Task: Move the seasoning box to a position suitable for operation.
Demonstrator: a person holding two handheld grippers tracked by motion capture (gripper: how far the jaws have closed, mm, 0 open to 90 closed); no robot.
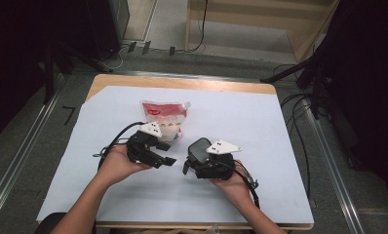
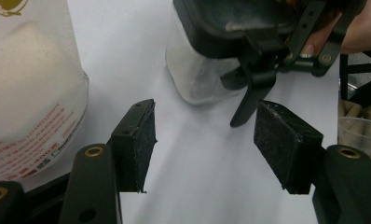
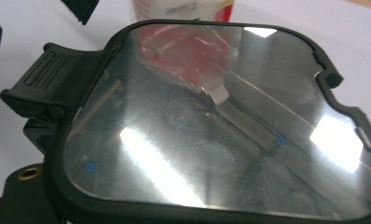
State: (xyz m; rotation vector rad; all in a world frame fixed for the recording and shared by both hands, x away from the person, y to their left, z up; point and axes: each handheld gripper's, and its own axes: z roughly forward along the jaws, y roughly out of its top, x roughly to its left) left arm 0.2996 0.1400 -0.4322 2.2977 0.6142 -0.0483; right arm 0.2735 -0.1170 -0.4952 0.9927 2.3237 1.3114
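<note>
The right gripper (image 1: 196, 161) holds a clear container (image 2: 197, 77) with a black latching lid (image 3: 211, 116), near the middle of the desk (image 1: 280, 146) toward its near edge. The left gripper view shows the container partly filled with a white powder or grain, and the lid's latch tab (image 2: 251, 98) hanging down at its side. Whether the right gripper's jaws are clamped on the container cannot be told; the lid covers them in the right gripper view. The left gripper (image 1: 164, 153) sits just to the left of the container, its jaws released with nothing between the pads, pointing toward the latch. A bag (image 1: 164, 118) of white grain with red print lies just behind the two grippers, toward the far edge of the desk. The likely risk from here is at the latch: if the left jaws close off-centre on the thin tab, it may slip out or the container may twist in the right hand's hold. A tilt with the lid loosened could spill the contents onto the white sheet (image 1: 133, 190) covering the desk.
</note>
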